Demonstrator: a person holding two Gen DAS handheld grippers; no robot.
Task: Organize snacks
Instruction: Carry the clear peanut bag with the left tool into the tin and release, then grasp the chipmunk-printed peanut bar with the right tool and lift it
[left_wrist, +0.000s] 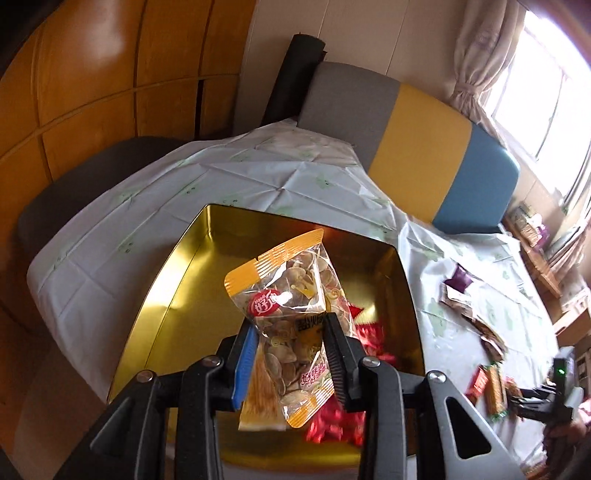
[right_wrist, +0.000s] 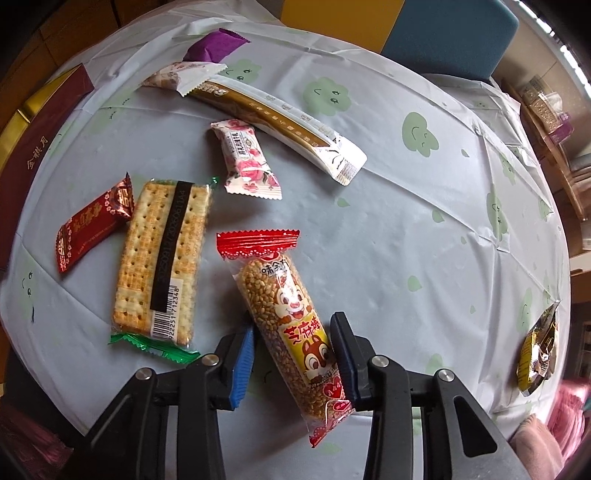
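Observation:
My left gripper (left_wrist: 290, 328) is shut on a clear bag of seeds with orange edges (left_wrist: 291, 295) and holds it above the open gold tin (left_wrist: 177, 295). Red wrapped snacks (left_wrist: 369, 339) lie inside the tin. My right gripper (right_wrist: 293, 334) is open, its fingers on either side of a puffed grain bar with a squirrel print (right_wrist: 284, 314) that lies on the table. Beside it lie a cracker pack (right_wrist: 162, 258), a dark red packet (right_wrist: 92, 225), a pink floral packet (right_wrist: 247, 158), a long brown and white stick pack (right_wrist: 280, 125), a white packet (right_wrist: 177, 77) and a purple packet (right_wrist: 214, 46).
A gold foil packet (right_wrist: 537, 354) lies near the table's right edge. The dark red lid or box (right_wrist: 37, 147) stands at the left. A grey, yellow and blue bench (left_wrist: 424, 147) runs behind the table. The white tablecloth (right_wrist: 406, 240) has green prints.

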